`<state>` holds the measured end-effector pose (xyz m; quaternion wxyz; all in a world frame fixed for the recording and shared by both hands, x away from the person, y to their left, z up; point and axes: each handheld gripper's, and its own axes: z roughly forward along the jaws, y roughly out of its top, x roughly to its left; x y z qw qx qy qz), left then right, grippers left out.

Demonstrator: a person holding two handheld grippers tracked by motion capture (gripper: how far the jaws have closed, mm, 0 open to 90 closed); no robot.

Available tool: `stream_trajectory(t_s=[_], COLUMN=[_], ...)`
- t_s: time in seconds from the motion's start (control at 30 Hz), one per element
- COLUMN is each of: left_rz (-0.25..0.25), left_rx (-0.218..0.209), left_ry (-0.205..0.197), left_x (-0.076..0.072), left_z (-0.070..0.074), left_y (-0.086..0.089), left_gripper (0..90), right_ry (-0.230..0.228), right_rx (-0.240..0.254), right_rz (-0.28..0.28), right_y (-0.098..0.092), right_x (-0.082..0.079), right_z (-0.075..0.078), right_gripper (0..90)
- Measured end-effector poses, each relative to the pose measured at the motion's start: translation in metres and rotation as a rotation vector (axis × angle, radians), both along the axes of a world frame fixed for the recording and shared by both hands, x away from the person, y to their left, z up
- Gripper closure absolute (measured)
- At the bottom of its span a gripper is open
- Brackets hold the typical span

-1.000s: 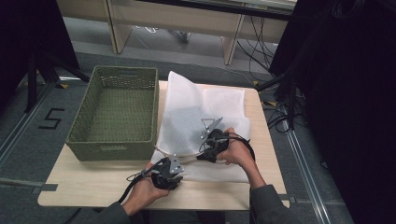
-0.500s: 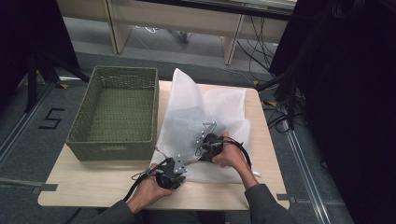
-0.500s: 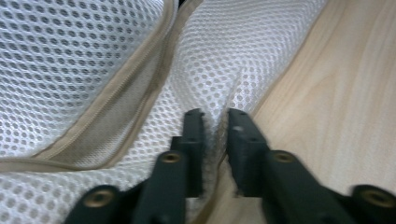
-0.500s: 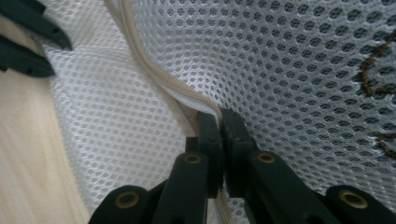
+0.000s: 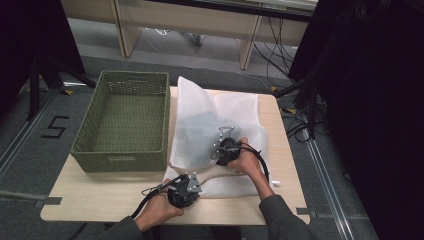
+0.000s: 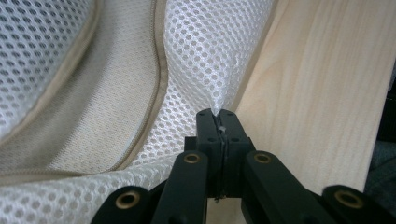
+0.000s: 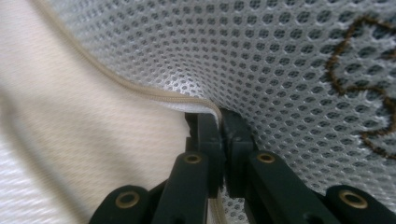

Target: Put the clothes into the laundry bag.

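A white mesh bag [image 5: 220, 110] with a beige zipper lies on the light wooden table [image 5: 100, 200], part of it raised in a fold. My left gripper [image 5: 184, 189] is at the bag's near edge. Its jaws have just been closing and are now shut on a pinched corner of the mesh [image 6: 210, 56], beside the bare table [image 6: 317, 93]. My right gripper [image 5: 227, 150] is over the bag's middle, shut on the mesh [image 7: 280, 56] right at the zipper seam [image 7: 154, 91]. Brown stitching [image 7: 359, 70] marks the mesh to its right.
A green woven basket [image 5: 120, 160] stands on the left half of the table, touching the bag's left edge. Past the table's far edge are desk legs and cables on the floor. Black stands and cables crowd the right side.
My right hand has sunk a little with the bag's zipper edge in its jaws. The left hand has stayed at the bag's near edge.
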<state>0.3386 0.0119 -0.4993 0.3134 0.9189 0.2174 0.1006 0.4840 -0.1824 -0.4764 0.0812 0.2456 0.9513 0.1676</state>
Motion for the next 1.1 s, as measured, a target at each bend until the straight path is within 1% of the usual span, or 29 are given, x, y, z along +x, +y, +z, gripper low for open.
stream_trajectory(t_s=[0.07, 0.13, 0.17, 0.23, 0.27, 0.3, 0.33, 0.4, 0.43, 0.47, 0.53, 0.57, 0.6, 0.63, 0.7, 0.77, 0.8, 0.83, 0.87, 0.9, 0.93, 0.97, 1.0, 1.03, 1.07, 1.1], left_rz=[-0.012, -0.008, -0.001, 0.01, 0.011, 0.011, 0.02, 0.023, 0.033, 0.036, 0.038, 0.04, 0.045, 0.047, 0.053, 0.055, 0.076, 0.082, 0.087, 0.087, 0.093, 0.101, 0.117, 0.126, 0.131, 0.133], left_rx=[0.005, 0.0, -0.003, -0.006, -0.006, -0.006, -0.013, -0.022, -0.033, -0.038, -0.053, -0.061, -0.067, -0.072, -0.091, -0.096, -0.105, -0.116, -0.118, -0.118, -0.118, -0.123, -0.126, -0.13, -0.134, -0.132], left_ry=[-0.002, 0.001, 0.003, -0.007, -0.009, -0.009, -0.012, -0.016, -0.029, -0.032, -0.042, -0.047, -0.051, -0.054, -0.057, -0.06, -0.063, -0.063, -0.065, -0.065, -0.069, -0.071, -0.068, -0.066, -0.078, -0.072], left_x=[-0.001, -0.001, 0.0, 0.0, 0.0, 0.0, -0.001, -0.001, -0.002, -0.003, -0.006, -0.007, -0.009, -0.011, -0.015, -0.017, -0.019, -0.021, -0.022, -0.022, -0.022, -0.023, -0.023, -0.024, -0.025, -0.025], left_z=[0.0, 0.0, 0.0, 0.0, 0.0, 0.0, 0.001, 0.003, 0.007, 0.008, 0.013, 0.016, 0.019, 0.022, 0.028, 0.03, 0.033, 0.036, 0.038, 0.038, 0.039, 0.04, 0.042, 0.043, 0.044, 0.044], left_y=[-0.001, -0.001, -0.001, -0.002, -0.002, -0.002, -0.002, -0.002, -0.001, 0.0, 0.001, 0.003, 0.005, 0.007, 0.013, 0.016, 0.022, 0.027, 0.031, 0.031, 0.035, 0.038, 0.045, 0.047, 0.051, 0.054], left_gripper=[88.5, 88.3, 87.8, 85.4, 84.1, 81.3, 77.2, 74.6, 71.8, 67.0, 62.9, 60.4, 57.3, 54.6, 52.2, 48.9, 47.3, 46.6, 46.6, 46.4, 45.8, 45.8, 44.5, 44.0, 43.6, 43.4], right_ry=[-0.013, -0.023, -0.018, -0.013, -0.014, -0.014, -0.014, -0.022, -0.03, -0.035, -0.043, -0.05, -0.051, -0.064, -0.074, -0.092, -0.102, -0.108, -0.118, -0.119, -0.128, -0.128, -0.136, -0.137, -0.128, -0.119], right_rx=[-0.002, 0.002, 0.006, 0.004, 0.008, 0.008, 0.019, 0.016, 0.019, 0.026, 0.033, 0.032, 0.028, 0.03, 0.033, 0.038, 0.041, 0.047, 0.047, 0.049, 0.05, 0.05, 0.053, 0.055, 0.052, 0.045], right_rz=[-0.004, -0.012, -0.017, -0.016, -0.006, -0.006, -0.001, 0.011, 0.017, 0.019, 0.025, 0.035, 0.034, 0.047, 0.052, 0.059, 0.065, 0.066, 0.083, 0.083, 0.093, 0.093, 0.107, 0.112, 0.112, 0.114], right_y=[-0.001, -0.002, -0.002, -0.002, -0.002, -0.002, -0.003, -0.004, -0.005, -0.005, -0.006, -0.007, -0.007, -0.007, -0.007, -0.008, -0.008, -0.008, -0.008, -0.009, -0.009, -0.009, -0.01, -0.01, -0.009, -0.009], right_x=[0.004, 0.01, 0.011, 0.01, 0.009, 0.009, 0.005, -0.001, -0.004, -0.007, -0.011, -0.014, -0.016, -0.018, -0.024, -0.029, -0.032, -0.034, -0.038, -0.042, -0.044, -0.044, -0.049, -0.051, -0.053, -0.055], right_z=[0.0, -0.001, -0.001, 0.001, 0.003, 0.003, 0.007, 0.011, 0.014, 0.016, 0.02, 0.021, 0.023, 0.025, 0.03, 0.034, 0.037, 0.038, 0.041, 0.043, 0.045, 0.045, 0.047, 0.048, 0.047, 0.047], right_gripper=[88.8, 88.8, 88.8, 88.7, 88.7, 88.7, 88.7, 88.6, 88.5, 88.5, 88.5, 88.5, 88.5, 88.4, 88.5, 88.4, 88.5, 88.5, 88.5, 88.5, 88.5, 88.5, 88.6, 88.6, 88.6, 88.6])
